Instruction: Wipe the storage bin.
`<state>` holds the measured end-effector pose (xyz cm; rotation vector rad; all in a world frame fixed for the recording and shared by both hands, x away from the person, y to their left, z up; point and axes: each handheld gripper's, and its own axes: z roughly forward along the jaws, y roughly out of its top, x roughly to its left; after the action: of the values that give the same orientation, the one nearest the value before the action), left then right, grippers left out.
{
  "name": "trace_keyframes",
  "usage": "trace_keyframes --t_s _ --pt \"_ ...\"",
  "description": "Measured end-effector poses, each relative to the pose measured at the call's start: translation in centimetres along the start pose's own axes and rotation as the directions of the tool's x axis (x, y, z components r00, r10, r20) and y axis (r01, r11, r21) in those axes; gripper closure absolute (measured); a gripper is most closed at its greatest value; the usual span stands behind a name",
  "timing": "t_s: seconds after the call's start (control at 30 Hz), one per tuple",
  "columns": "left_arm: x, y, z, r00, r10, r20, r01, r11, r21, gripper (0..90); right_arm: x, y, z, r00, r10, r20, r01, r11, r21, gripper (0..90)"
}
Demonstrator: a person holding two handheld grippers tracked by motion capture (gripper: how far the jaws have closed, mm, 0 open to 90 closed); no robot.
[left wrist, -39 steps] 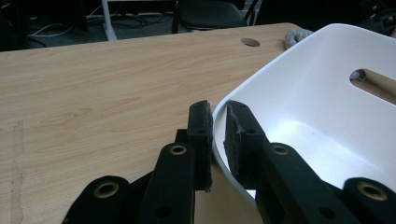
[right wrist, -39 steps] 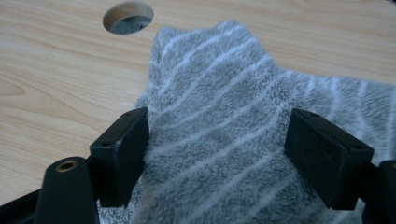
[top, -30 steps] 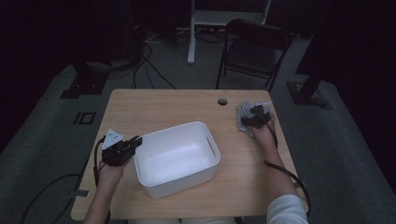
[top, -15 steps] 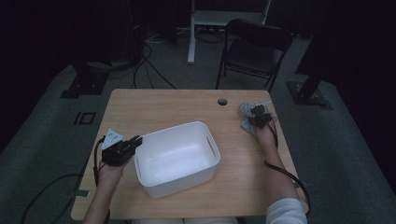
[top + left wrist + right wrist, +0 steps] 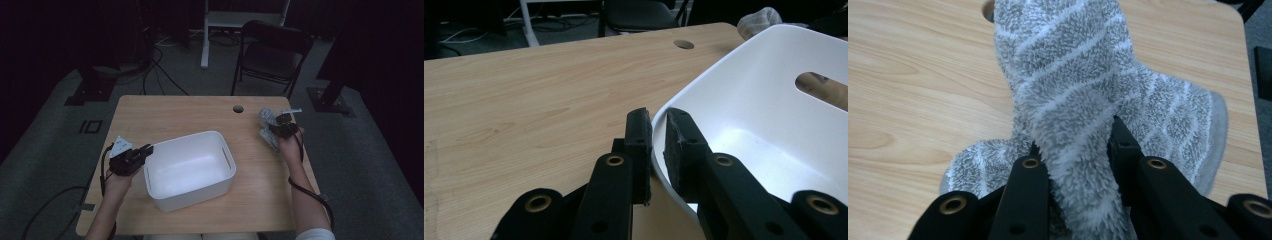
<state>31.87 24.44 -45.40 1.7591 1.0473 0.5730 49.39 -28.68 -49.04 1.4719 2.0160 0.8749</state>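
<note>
Your right tongs (image 5: 1075, 150) had just been closing, and in the right gripper view they were pinching a fold of a fuzzy grey sock (image 5: 1073, 85) with pale stripes; the fabric bulged up between the jaws and draped forward over the counter (image 5: 913, 75). More of the same grey striped fabric lay flat beneath it, toward the counter's edge, though you could not tell from that view whether this was a second sock or the rest of the same one. In the high view, that hand sat at the far right of the counter, near the round cable hole (image 5: 238, 108), with the grey bundle (image 5: 267, 125) at the tongs (image 5: 283, 126).

Your left tongs (image 5: 656, 145) were pressed together on the rim of the white bin (image 5: 744, 100), one jaw outside the wall and one inside, steadying it. The high view showed the left tongs (image 5: 142, 152) at the bin's left corner, and the bin (image 5: 200, 137) standing in the middle of the counter, well apart from the sock.

As far as things stood, the pick-up looked done: the sock was gripped. Nothing lay in the bin; its floor showed bare white. What was left, by my reading, was the carry across to the bin, the release into it, and then any fabric remaining at the right edge.
</note>
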Motion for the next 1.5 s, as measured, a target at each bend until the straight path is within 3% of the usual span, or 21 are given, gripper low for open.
trace_keyframes --t_s 0.53,0.8,1.0,1.3,1.43,1.5 --pt "0.3 0.3 0.6 0.9997 0.012 0.023 -0.012 0.9999 -0.002 80.6 2.2 -1.9 -5.5 0.9931 -0.051 -0.106 0.041 0.995 -0.096 75.8" --pt "0.5 0.5 0.9 0.9992 0.017 0.036 -0.017 0.9999 0.001 80.6 3.5 -3.4 -8.8 0.9782 -0.095 -0.185 0.071 0.989 -0.132 75.8" --pt "0.6 0.5 1.0 0.9989 0.019 0.043 -0.019 0.9998 0.000 80.5 5.0 -4.3 -11.3 0.9571 -0.147 -0.250 0.105 0.979 -0.175 75.7" --pt "0.7 0.5 1.2 0.9988 0.011 0.048 -0.011 0.9999 -0.010 80.5 7.2 -5.3 -15.2 0.9041 -0.234 -0.358 0.152 0.958 -0.242 75.7" --pt "0.7 0.6 1.3 0.9988 0.010 0.048 -0.009 0.9999 -0.013 80.5 8.3 -5.9 -16.1 0.8848 -0.266 -0.383 0.176 0.951 -0.252 75.7" --pt "0.6 0.7 1.4 0.9990 0.018 0.042 -0.018 0.9998 -0.009 80.6 8.8 -6.1 -16.3 0.8788 -0.267 -0.395 0.179 0.953 -0.246 75.7"
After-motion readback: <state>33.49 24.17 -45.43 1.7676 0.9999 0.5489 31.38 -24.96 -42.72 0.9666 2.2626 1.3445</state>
